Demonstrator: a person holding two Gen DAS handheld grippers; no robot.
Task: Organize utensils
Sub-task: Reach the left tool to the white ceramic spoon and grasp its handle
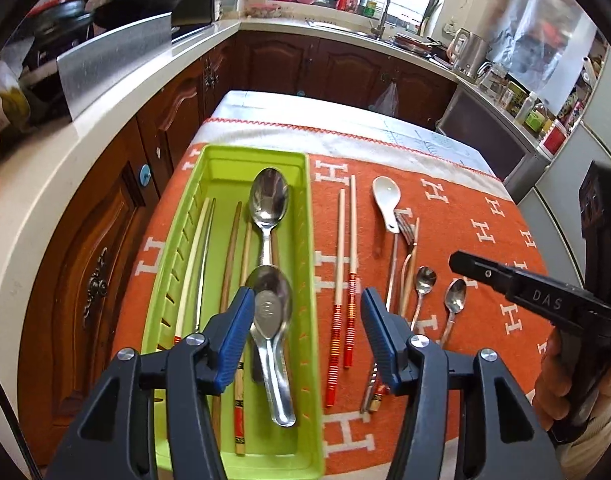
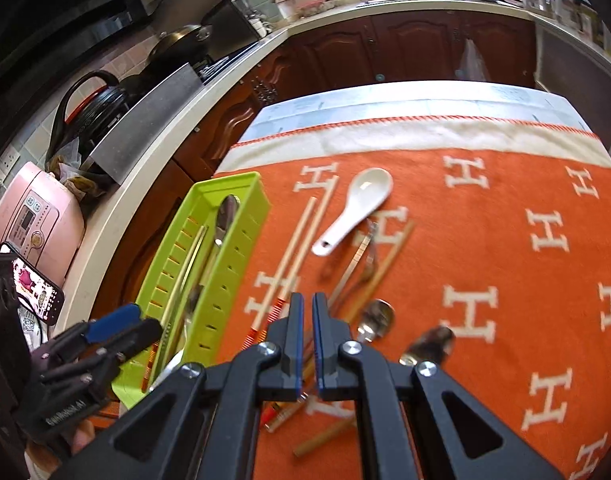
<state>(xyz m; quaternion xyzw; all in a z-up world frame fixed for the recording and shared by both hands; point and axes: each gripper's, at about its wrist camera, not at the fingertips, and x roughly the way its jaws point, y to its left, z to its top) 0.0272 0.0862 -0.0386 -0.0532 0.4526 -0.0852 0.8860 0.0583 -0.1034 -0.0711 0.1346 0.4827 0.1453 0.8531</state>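
Left gripper (image 1: 307,332) jaws apart, empty, above green tray (image 1: 309,280) holding spoons (image 1: 270,200) and chopsticks. Right gripper (image 2: 308,340) nearly closed, empty (over orange cloth (image 2: 485,240), loose utensils beneath).

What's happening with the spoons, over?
Left gripper open, empty. Right gripper shut, empty. Two metal spoons in green plastic tray; white ceramic spoon waiting.

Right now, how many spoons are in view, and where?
5. Two large metal spoons lie in the green tray. On the orange cloth lie a white ceramic spoon and two small metal teaspoons. More may be hidden.
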